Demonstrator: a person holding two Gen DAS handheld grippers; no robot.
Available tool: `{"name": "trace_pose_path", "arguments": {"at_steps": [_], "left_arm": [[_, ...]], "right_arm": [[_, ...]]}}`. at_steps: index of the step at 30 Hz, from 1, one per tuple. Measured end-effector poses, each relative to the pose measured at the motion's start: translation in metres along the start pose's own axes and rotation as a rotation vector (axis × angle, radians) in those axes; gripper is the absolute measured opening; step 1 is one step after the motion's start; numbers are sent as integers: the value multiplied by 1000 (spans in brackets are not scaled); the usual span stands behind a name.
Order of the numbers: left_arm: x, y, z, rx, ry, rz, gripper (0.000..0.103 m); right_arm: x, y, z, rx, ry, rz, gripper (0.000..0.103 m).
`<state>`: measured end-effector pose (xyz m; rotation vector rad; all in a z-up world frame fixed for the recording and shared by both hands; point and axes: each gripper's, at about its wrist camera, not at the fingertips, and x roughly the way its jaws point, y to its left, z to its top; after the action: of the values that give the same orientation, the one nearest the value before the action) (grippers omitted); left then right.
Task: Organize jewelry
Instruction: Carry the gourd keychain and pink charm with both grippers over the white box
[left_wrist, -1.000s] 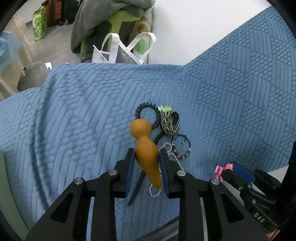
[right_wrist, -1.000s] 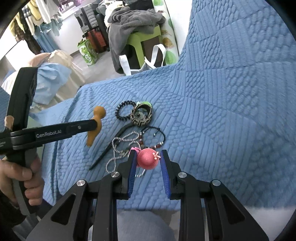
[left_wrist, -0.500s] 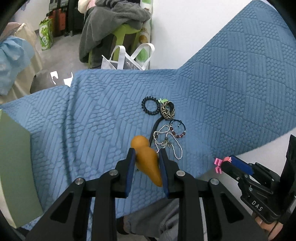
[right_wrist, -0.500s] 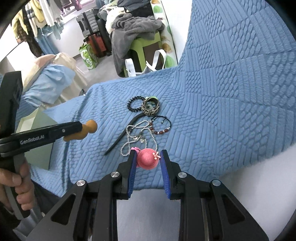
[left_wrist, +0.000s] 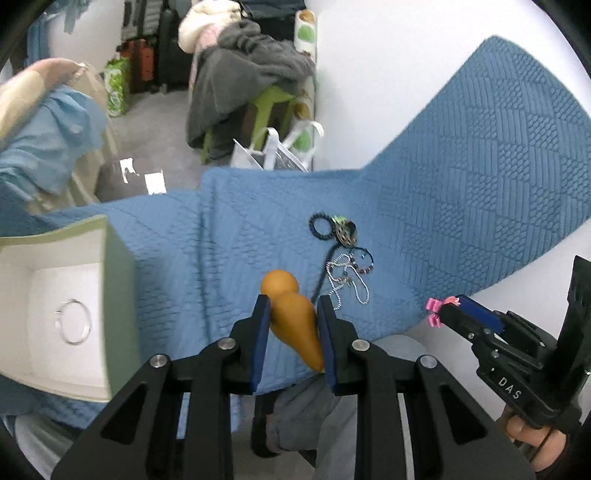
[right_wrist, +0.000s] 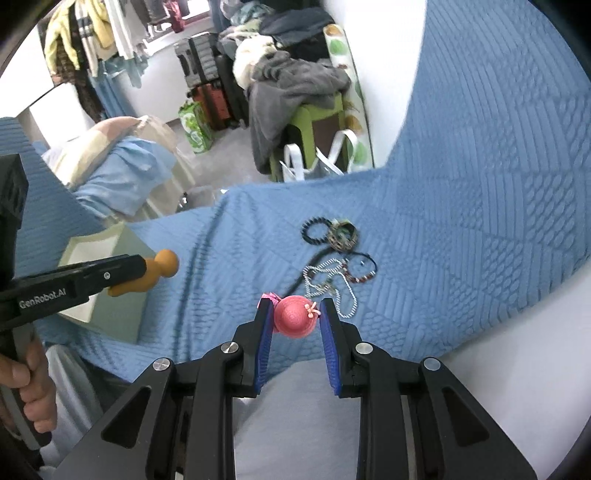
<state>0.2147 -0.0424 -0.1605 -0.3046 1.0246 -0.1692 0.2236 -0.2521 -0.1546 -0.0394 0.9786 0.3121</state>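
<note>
My left gripper (left_wrist: 291, 314) is shut on an orange gourd-shaped ornament (left_wrist: 291, 314), held above the blue quilt (left_wrist: 461, 192); it also shows in the right wrist view (right_wrist: 147, 275). My right gripper (right_wrist: 295, 315) is shut on a small pink hat ornament (right_wrist: 295, 317) with a bow. On the quilt lie a black coil hair tie (left_wrist: 320, 225), a patterned ring band (left_wrist: 346, 232), a beaded bracelet (left_wrist: 360, 260), a silver bead chain (left_wrist: 347, 280) and a dark stick (left_wrist: 324, 271). An open pale green box (left_wrist: 118, 280) at the left holds a silver ring (left_wrist: 75, 326).
Beyond the quilt's far edge are a green stool (left_wrist: 273, 99) piled with grey clothes, a white tote bag (left_wrist: 277, 151), suitcases and a pile of blue bedding (left_wrist: 48, 147). The person's lap (right_wrist: 306, 413) is under the grippers.
Both grippers have pulled back and up from the jewelry pile, still holding the gourd and the pink hat. The open box with the silver ring has come into the left view.
</note>
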Motion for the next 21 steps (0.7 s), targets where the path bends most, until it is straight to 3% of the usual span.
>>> {"name": "trace_pose_path", "arguments": {"at_steps": [13,21], "left_arm": [[-86,36,7,-17,-103,31,26],[-112,80,9,-48,-151,36,26]], "right_arm": [[-50,77,35,-67,-114,97,23],[-45,129,50,-121,-141,157,23]]}}
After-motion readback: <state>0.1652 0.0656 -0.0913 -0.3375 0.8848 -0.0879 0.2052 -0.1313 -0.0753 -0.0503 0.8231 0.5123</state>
